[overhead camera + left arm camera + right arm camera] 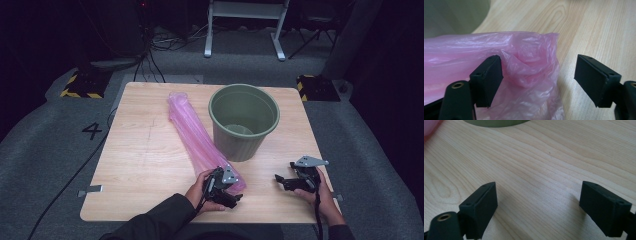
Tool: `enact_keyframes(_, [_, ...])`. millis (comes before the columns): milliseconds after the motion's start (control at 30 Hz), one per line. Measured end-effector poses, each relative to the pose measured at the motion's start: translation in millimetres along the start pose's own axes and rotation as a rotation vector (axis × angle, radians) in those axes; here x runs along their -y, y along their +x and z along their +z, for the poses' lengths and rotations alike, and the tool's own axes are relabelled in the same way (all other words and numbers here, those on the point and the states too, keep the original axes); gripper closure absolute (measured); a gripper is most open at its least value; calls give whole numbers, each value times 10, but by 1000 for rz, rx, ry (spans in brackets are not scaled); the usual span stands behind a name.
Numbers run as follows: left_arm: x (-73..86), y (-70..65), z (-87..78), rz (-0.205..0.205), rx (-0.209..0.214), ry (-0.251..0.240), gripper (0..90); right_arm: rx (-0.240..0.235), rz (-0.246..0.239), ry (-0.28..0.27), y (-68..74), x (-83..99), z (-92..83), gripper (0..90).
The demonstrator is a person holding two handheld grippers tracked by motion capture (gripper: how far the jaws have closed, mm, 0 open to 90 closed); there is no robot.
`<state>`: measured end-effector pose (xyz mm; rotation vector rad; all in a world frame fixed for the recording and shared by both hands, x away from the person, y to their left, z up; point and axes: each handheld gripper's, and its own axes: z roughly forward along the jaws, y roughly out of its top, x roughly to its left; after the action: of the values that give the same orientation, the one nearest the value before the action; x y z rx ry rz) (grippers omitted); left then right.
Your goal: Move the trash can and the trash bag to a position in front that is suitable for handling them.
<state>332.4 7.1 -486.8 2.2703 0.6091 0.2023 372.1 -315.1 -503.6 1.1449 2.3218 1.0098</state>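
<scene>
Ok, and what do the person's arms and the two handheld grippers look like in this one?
Both grippers are black. The left gripper and right gripper each carry a grey three-cornered plate on top, and each ends in two blocky black jaw pads with small screw holes. A dark cable trails from each gripper toward the person. The left forearm wears a dark long sleeve; the right has a dark cuff.

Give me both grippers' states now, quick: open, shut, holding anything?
Left gripper: open, jaws astride the end of the pink plastic bag, not clamping it.
Right gripper: open, nothing between its jaws, over the table.
</scene>
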Motion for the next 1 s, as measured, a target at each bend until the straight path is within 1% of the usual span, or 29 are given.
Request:
enact_keyframes(67, [-8, 6, -49, -7, -11, 0, 209, 0, 0, 0, 0, 0, 0, 147])
enact_keyframes(133, [-16, 13, -111, -7, -20, -15, 201, 0, 0, 0, 0, 0, 0, 147])
enact_keyframes(200, [-20, 12, -156, -6, -9, -35, 198, 1, 1, 0, 1, 0, 0, 147])
enact_keyframes(233, [-26, 10, -179, 2, -15, -38, 192, 1, 1, 0, 1, 0, 0, 147])
enact_keyframes(267, [-32, 0, -193, 4, -37, -40, 177, 3, 1, 0, 2, -1, 0, 147])
enact_keyframes(300, [-39, -4, -196, 4, -48, -42, 170, 3, 1, 1, 3, -1, 1, 147])
enact_keyframes(400, [-56, -1, -192, 2, -38, -41, 170, 4, 1, 0, 5, -1, 0, 148])
enact_keyframes(533, [-78, -30, -199, 22, -50, -32, 168, 3, 0, 1, 4, -2, 0, 148])
enact_keyframes(600, [-93, -25, -226, 24, -43, -37, 168, 3, 0, 0, 4, -1, 0, 148])
enact_keyframes(700, [-112, -16, -299, 38, -45, -49, 168, 3, 0, 0, 4, -1, 0, 148])
enact_keyframes(733, [-115, -10, -325, 42, -42, -52, 168, 3, 0, 0, 4, -1, 0, 148])
enact_keyframes(867, [-107, 52, -458, 54, -50, -64, 168, 3, 0, 0, 4, -1, 0, 148])
enact_keyframes(933, [-91, 105, -539, 59, -66, -71, 169, 3, 0, 0, 4, -1, 0, 148])
enact_keyframes(1000, [-62, 169, -621, 52, -67, -82, 169, 3, 0, 0, 4, -1, 0, 148])
